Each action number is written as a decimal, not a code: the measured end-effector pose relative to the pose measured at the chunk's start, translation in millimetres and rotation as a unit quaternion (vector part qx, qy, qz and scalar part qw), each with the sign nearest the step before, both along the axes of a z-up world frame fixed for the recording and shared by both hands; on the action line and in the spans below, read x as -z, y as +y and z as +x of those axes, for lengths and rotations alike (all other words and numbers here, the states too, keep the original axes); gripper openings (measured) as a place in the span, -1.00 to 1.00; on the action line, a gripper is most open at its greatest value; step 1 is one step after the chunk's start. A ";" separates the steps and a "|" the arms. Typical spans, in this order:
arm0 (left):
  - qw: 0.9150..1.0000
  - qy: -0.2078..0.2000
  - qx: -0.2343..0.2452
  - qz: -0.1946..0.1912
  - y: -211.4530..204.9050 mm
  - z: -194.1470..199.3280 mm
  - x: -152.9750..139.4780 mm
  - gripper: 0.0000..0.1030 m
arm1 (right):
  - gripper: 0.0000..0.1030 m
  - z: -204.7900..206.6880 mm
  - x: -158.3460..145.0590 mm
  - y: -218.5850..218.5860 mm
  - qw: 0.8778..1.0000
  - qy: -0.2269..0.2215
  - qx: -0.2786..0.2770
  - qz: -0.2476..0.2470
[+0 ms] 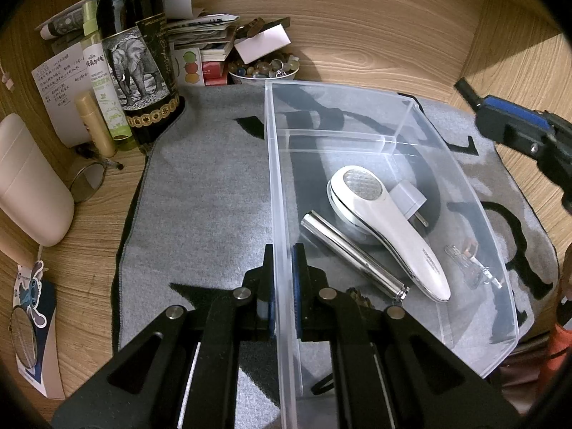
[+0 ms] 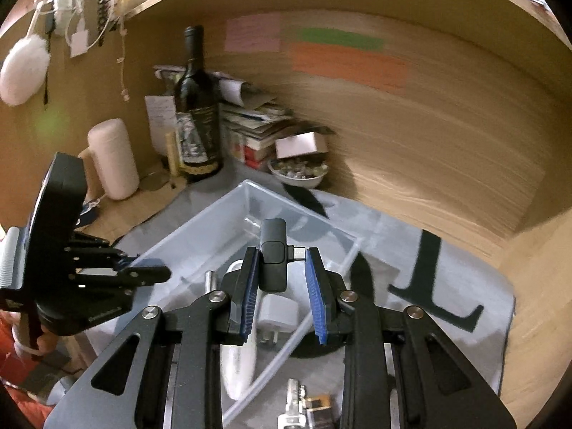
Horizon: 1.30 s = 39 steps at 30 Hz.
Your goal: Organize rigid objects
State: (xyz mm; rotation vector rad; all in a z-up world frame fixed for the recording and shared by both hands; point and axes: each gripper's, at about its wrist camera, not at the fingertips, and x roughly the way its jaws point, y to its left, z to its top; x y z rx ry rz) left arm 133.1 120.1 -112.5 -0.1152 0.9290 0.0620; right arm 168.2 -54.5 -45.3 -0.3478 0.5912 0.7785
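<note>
Left wrist view: we see the left gripper [image 1: 284,279] with its jaws clamped on the near left wall of the clear bin [image 1: 475,193], which sits on a grey mat [image 1: 200,193] on the desk [image 1: 82,236]; inside lie a white lint shaver [image 1: 389,228], long axis running from far left to near right, head at the far end; a metal tube [image 1: 352,255] beside it, roughly parallel; a white plug [image 1: 409,198] partly under the shaver; the right gripper [image 1: 518,128] shows only at the right edge, above the bin, its jaws unreadable here.

Right wrist view: we see what the other misses; the right gripper [image 2: 280,275] has its jaws clamped on a small black dongle [image 2: 273,257], long axis upright, metal connector pointing right against the right pad; it hangs over the bin [image 2: 200,239]; the left gripper [image 2: 143,273] reaches in from the left, tilted down; a wine bottle [image 2: 196,107] stands behind.
</note>
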 end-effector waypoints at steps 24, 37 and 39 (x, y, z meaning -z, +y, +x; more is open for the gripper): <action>1.000 -0.001 0.000 0.000 -3.2 1.9 -0.4 -0.87 | -0.54 -10.2 63.8 46.1 0.988 0.063 -0.071 -0.125; 1.000 -0.001 0.000 -0.001 -2.6 1.7 -0.3 -0.87 | -0.34 -13.2 56.6 42.9 0.989 0.059 -0.057 -0.119; 1.000 -0.001 0.001 0.000 -2.6 1.6 -0.3 -0.87 | -0.18 -13.8 50.3 39.0 0.991 0.054 -0.055 -0.108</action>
